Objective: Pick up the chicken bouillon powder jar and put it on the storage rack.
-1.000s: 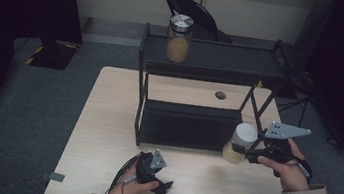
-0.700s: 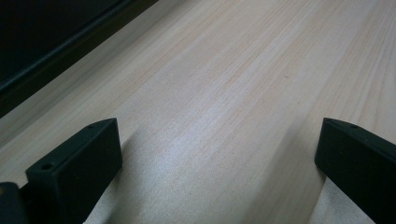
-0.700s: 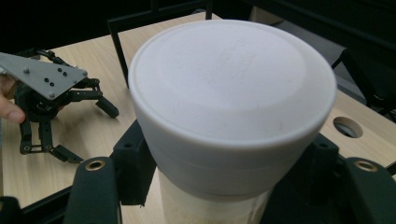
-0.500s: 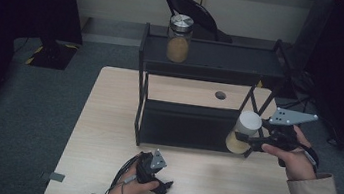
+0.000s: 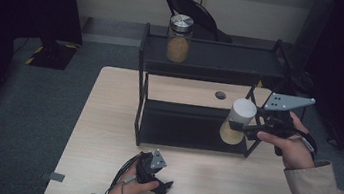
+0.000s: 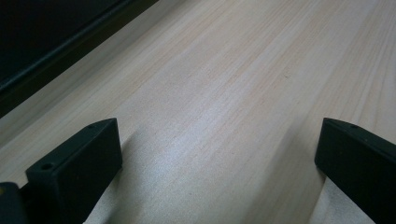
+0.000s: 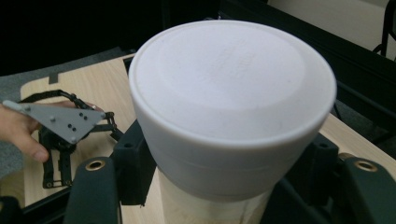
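The white-lidded jar (image 5: 237, 122) hangs in the air in front of the black shelf rack (image 5: 215, 62), tilted a little, above the tabletop (image 5: 106, 118). The right hand-held gripper (image 5: 242, 129) is clamped on its body just under the lid. The jar looks like smooth, stiff glass, partly filled with a tan powder, so probably rather heavy, slippery and breakable; holding below the lid rim seems safest. The left hand-held gripper (image 5: 161, 184) lies on the tabletop, jaws apart and empty. Another jar (image 5: 179, 38) stands on the top shelf.

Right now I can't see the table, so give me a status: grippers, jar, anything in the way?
Right hand-held gripper shut on white-lidded jar, off the table. Left hand-held gripper open, empty, low over the table. Black shelf rack right beside the jar.
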The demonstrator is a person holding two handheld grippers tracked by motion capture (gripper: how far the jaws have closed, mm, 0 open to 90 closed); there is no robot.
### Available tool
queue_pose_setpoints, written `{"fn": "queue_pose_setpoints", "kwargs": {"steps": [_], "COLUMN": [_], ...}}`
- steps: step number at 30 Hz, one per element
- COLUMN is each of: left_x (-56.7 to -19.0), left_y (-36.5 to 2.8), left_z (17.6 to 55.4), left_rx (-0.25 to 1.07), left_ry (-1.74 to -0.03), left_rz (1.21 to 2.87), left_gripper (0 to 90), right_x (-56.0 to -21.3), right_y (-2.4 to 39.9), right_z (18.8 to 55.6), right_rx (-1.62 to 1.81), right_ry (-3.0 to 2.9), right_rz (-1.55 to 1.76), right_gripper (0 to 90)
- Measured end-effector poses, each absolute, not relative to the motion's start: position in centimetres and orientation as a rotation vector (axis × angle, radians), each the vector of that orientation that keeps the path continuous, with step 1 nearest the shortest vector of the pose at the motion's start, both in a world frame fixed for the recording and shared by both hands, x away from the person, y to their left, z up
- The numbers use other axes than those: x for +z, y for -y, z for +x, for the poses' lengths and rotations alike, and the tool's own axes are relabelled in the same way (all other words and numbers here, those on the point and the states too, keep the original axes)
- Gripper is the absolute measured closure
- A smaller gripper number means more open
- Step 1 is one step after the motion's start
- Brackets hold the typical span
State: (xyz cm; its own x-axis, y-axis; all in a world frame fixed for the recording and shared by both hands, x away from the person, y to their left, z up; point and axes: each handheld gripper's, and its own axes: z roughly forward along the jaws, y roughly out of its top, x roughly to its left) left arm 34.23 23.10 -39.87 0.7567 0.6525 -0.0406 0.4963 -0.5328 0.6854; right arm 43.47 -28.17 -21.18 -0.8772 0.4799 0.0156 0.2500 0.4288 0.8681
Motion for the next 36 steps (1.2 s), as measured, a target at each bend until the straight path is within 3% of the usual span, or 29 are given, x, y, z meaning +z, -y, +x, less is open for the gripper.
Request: {"fn": "queue_pose_setpoints", "kwargs": {"steps": [36], "left_x": [-39.9], "left_y": [-23.1], "left_z": [34.2], "left_rx": [0.287], "left_ry": [-0.856], "left_rz": [2.247], "left_gripper": [0.2], "right_x": [-14.2], "right_y": [24.9], "right_z": [45.0], "right_rx": [1.445], "right_ry": [-2.444], "right_rz": [0.583], "right_gripper": [34.4]}}
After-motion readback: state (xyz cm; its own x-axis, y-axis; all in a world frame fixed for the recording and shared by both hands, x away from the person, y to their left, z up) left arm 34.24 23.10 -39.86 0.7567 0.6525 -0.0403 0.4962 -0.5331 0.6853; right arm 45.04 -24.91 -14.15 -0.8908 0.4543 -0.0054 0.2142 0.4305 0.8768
